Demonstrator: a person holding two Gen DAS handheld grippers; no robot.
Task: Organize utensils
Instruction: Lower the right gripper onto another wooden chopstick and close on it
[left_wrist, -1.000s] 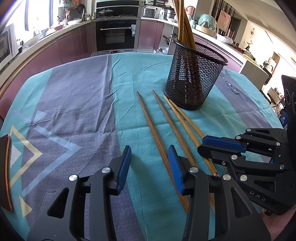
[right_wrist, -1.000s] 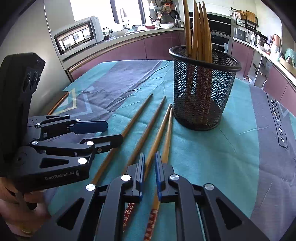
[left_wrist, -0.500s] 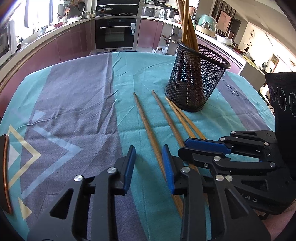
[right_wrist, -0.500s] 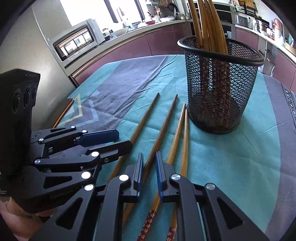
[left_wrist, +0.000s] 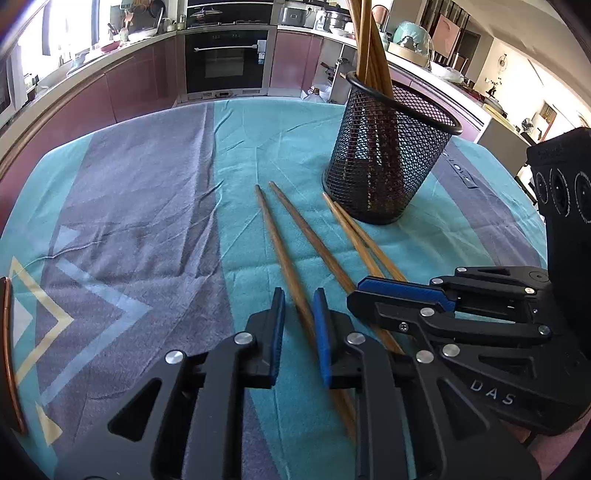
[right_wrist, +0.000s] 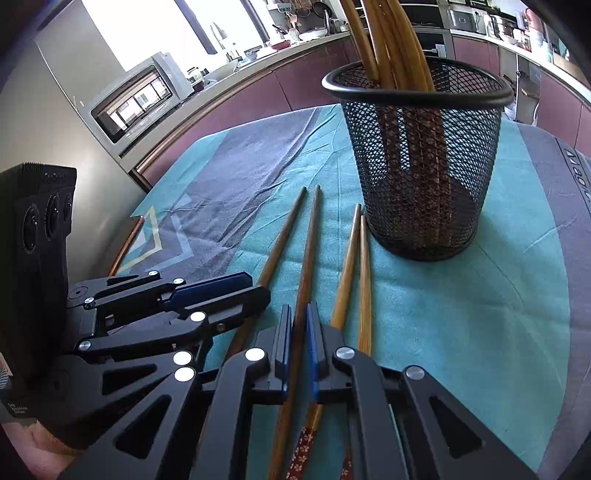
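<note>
Inspector: Presently, left gripper (left_wrist: 298, 317) status?
Clerk: Fingers narrowly apart, straddling the leftmost chopstick (left_wrist: 284, 258); contact cannot be confirmed.
Inspector: Right gripper (right_wrist: 296, 332)?
Clerk: Nearly closed around the second chopstick (right_wrist: 308, 258). Two more chopsticks (right_wrist: 360, 258) lie just beside the mesh holder (right_wrist: 424, 177) on the tablecloth (right_wrist: 461, 314).

Teal and grey-purple cloth (left_wrist: 147, 206) with cream triangles; black mesh cup (right_wrist: 424, 173); brown chopsticks (right_wrist: 306, 240), ends red with flowers; black claws (left_wrist: 298, 314) (right_wrist: 296, 325), blue pads (left_wrist: 320, 325).
</note>
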